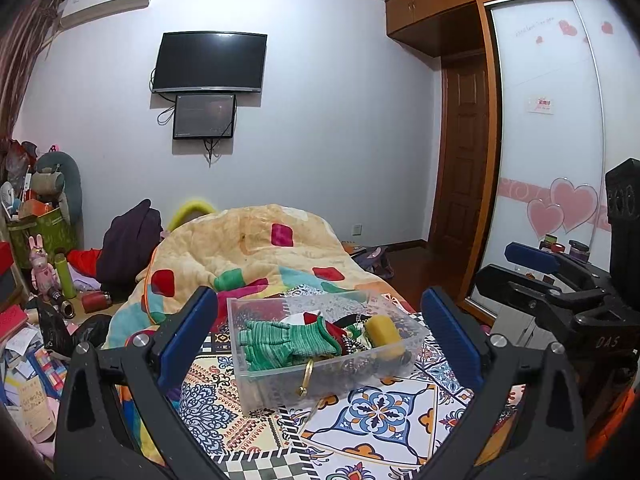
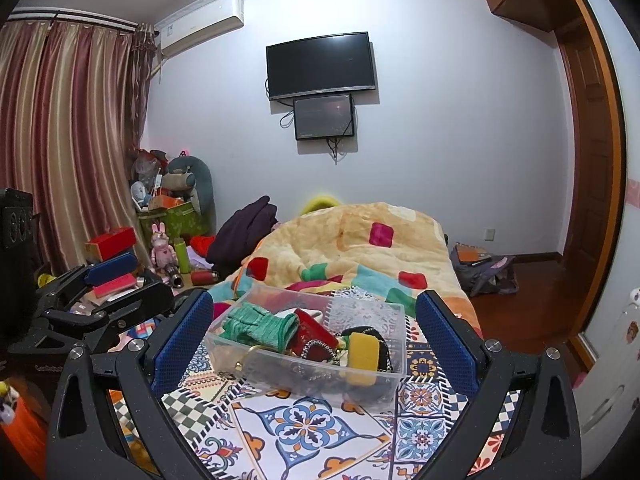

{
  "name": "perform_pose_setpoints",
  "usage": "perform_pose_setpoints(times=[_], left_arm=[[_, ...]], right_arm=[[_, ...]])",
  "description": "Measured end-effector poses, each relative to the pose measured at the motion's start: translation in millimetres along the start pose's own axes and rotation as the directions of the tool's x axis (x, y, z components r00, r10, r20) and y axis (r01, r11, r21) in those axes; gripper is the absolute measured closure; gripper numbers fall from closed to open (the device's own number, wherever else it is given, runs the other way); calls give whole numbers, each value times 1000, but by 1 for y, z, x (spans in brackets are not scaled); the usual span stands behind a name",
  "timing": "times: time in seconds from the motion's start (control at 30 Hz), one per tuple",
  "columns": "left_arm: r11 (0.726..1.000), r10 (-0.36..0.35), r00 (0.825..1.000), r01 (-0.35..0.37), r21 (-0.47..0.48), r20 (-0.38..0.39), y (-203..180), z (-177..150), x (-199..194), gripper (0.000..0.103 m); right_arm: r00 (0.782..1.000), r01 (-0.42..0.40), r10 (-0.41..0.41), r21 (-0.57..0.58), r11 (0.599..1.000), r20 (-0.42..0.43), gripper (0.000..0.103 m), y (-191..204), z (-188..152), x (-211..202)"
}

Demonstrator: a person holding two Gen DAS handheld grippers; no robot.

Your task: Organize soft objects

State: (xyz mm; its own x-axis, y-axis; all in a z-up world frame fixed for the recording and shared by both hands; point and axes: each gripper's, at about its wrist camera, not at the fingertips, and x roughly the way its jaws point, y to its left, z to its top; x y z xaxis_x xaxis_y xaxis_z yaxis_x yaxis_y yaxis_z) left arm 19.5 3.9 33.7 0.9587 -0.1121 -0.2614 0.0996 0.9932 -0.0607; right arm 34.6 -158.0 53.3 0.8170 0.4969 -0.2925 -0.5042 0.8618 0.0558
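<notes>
Blue-padded fingers (image 1: 188, 332) of our left gripper (image 1: 320, 336) frame the near view, spread wide w/ nothing between them; they hang above the patterned bedsheet (image 1: 384, 412). Same for our right gripper (image 2: 316, 336): fingers (image 2: 444, 340) wide apart, holding nothing, over the same sheet.

Straight ahead at 12 o'clock in both views sits the clear plastic bin (image 1: 280, 384), resting on the sheet btwn the fingers' lines of sight but not touched by them. Inside it: a green knit glove (image 1: 280, 340) toward 9 o'clock, draped partly over the near rim, a yellow sponge (image 1: 382, 334) toward 3 o'clock, a red pouch (image 2: 312, 330) and dark beaded items in the middle, which we can't tell apart. A gold ring-shaped clasp (image 1: 306, 378) hangs over the near wall.

Beyond the bin, at 12, a rumpled yellow quilt (image 1: 248, 248) w/ coloured patches is heaped on the bed. Higher at 12, a wall-mounted TV (image 1: 210, 62) w/ a smaller monitor (image 1: 204, 116) just below it. At 9–10 o'clock, floor clutter: pink rabbit toy (image 1: 40, 266), green box (image 1: 48, 232), dark garment (image 1: 128, 244). At 2–3 o'clock in the left view, a wardrobe sliding door w/ pink hearts (image 1: 560, 208).
</notes>
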Motion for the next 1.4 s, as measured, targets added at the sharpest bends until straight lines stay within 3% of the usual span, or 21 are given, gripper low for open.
perform_pose_setpoints(times=[1.4], left_arm=[[1000,-11,1000,11,-9,-19,3,-4,3,0]], right_arm=[[1000,4,-4,0,1000,-14,0,1,-1,3]])
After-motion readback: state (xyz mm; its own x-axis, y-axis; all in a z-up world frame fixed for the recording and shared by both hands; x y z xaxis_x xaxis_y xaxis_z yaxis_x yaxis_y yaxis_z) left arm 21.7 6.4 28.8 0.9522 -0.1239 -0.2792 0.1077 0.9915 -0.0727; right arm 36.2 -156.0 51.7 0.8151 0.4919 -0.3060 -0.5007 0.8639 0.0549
